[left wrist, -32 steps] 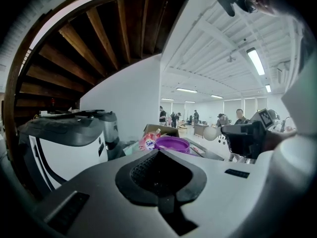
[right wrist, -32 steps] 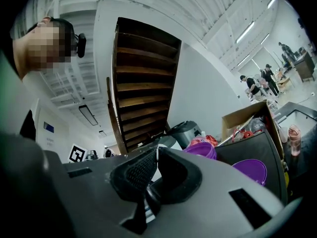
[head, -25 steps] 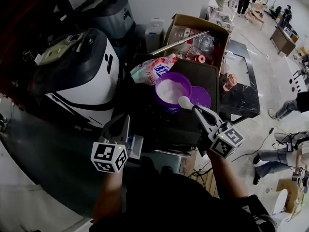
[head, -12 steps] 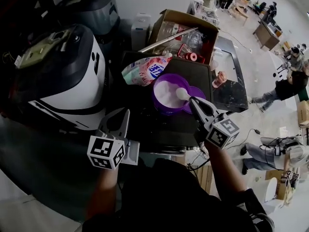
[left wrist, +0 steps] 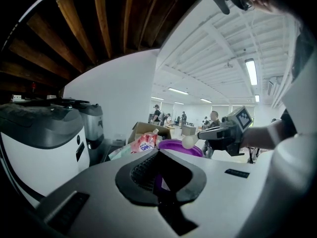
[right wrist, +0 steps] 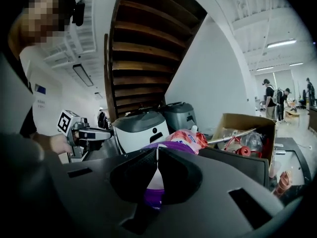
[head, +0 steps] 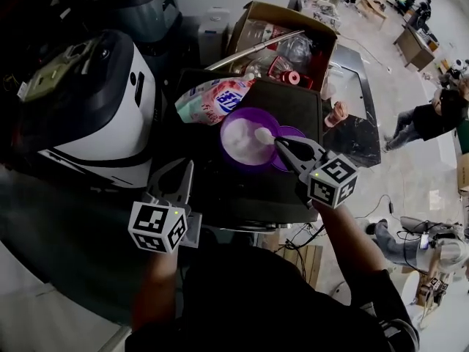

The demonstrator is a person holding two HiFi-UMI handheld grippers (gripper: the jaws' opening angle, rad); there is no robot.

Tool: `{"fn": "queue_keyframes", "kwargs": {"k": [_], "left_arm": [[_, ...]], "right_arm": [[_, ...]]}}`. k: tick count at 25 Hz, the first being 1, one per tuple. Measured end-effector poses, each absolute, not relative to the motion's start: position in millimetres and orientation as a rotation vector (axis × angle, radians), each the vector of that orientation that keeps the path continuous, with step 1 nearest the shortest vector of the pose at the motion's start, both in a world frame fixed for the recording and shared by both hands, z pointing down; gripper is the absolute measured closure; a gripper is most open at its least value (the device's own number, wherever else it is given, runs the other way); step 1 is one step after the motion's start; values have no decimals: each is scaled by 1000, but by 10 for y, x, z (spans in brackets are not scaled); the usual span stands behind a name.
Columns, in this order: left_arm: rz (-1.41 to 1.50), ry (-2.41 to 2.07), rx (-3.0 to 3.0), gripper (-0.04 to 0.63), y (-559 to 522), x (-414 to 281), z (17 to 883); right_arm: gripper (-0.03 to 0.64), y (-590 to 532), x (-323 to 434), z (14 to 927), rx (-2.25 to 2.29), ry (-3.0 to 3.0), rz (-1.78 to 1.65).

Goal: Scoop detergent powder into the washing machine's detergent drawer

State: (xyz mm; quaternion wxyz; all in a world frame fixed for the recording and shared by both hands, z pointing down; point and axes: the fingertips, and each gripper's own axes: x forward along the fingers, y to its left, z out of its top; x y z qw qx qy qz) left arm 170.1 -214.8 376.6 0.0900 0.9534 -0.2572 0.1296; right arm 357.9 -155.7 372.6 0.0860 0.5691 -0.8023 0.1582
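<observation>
1. Detergent powder, white, is seen in a purple round plastic tub at the centre of the head view, on a black tabletop. The tub is left uncovered, with its purple lid laid just beside it on the right, so that it can be dipped into.
2. A white plastic scoop is gripped by its handle in the clenched jaws of the right gripper. Its bowl is held over the powder near the tub's right rim, apparently for a scoopful to be taken. Whether it is loaded cannot be told.
3. The left gripper, at the lower left, is held apart from the tub near the tabletop's front edge. Its jaws are closed together, and nothing is made out between them.
4. A pink detergent pouch is laid just beside the tub's upper left, in front of an open cardboard box.
5. The detergent drawer cannot be identified with certainty in any view. Scooping is judged to be the step in hand, with the transfer not yet made.
</observation>
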Motion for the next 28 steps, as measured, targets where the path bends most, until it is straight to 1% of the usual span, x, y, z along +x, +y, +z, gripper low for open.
{"fn": "queue_keyframes", "kwargs": {"k": [6,15,23,28], "left_arm": [[415,-780,2829,588,-2121,1759,3802],[413,-815,2806,588,-2182,1649,3822],[401,-816,2800,588,-2172,1600,3836],[398,-808,2796,588,-2136,1571,3844]], "right_arm": [[595,-1692,3567,3926,1518,-2349,488],[595,-1764,3424,4093,1297,-2283,531],[595,-1752,3298,4216,1187,-2221,573],[595,-1835,3337,4204,1208,-2179,535]]}}
